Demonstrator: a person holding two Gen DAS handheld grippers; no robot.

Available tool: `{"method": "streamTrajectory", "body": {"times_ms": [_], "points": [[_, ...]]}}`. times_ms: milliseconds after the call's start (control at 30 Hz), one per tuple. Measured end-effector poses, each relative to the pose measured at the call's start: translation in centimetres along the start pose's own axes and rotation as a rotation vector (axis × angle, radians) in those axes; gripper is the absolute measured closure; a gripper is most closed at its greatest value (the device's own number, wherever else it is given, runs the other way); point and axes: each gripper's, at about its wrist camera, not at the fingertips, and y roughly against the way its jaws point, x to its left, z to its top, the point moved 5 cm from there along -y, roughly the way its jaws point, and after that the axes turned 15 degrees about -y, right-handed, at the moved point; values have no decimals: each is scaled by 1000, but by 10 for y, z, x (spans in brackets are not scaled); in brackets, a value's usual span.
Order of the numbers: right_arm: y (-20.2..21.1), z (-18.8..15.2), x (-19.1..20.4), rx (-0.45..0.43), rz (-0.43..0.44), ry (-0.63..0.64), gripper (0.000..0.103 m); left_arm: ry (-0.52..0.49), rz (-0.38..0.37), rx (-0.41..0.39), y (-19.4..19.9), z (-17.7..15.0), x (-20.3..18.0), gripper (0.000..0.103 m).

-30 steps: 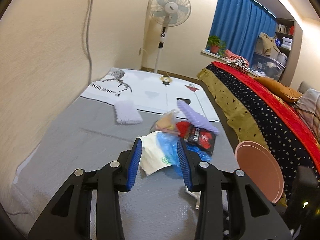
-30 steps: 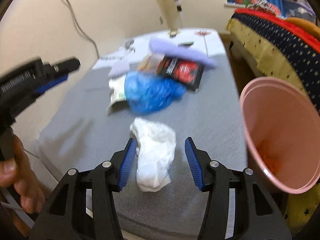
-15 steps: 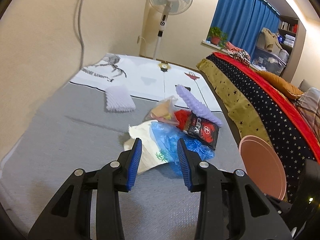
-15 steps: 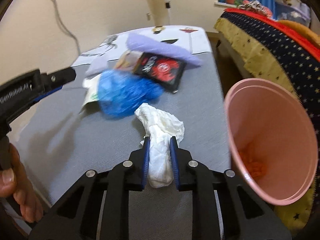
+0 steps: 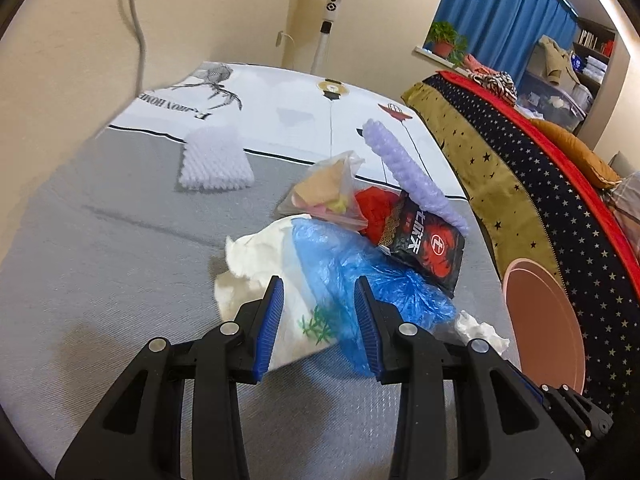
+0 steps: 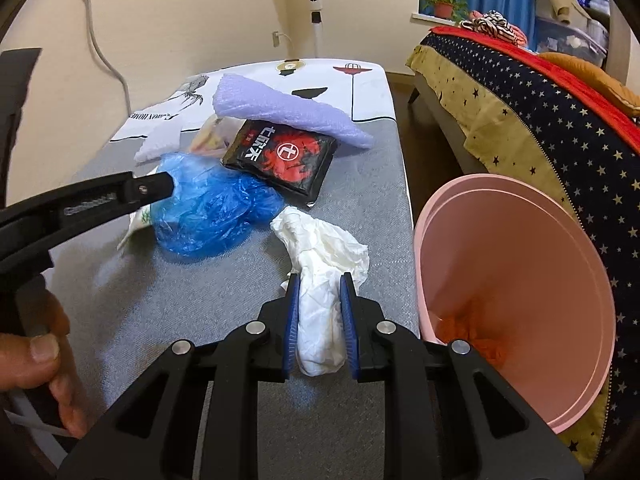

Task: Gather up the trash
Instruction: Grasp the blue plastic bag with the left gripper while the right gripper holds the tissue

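Gripping the crumpled white tissue wad (image 6: pixel 320 300) near its bottom end, the right gripper (image 6: pixel 319 318) is pinching it with jaws that have just been closing – judging by this, it is best lifting straight up before swinging to three o'clock, where the pink plastic bin (image 6: pixel 516 248) is gaping just past the grey table edge (image 6: pixel 408 216). The left gripper (image 5: pixel 319 320) is hanging half-open and empty over the crinkled blue plastic bag (image 5: pixel 360 276) at twelve o'clock – room there is tight.
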Motion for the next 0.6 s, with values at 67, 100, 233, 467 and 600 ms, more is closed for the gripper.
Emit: {"method": "streamTrajectory", "body": {"times_ms": [67,100,233,467,600], "points": [[-2,0,0,2,2,-2,83,-9,1,7,-4,1,-2,66],[-2,0,0,4,2,-3,83,-12,4,12,-6,2,-3,66],[-3,0,1,5,0,1,83,-22,4,32,-13,2,-5,67],[-2,0,-1,9,12,-10,83,-41,-20,19,-8,5,-8,102],[2,0,-2,5,25,-18,83,-48,-25,-8,2,8,-9,103]]}}
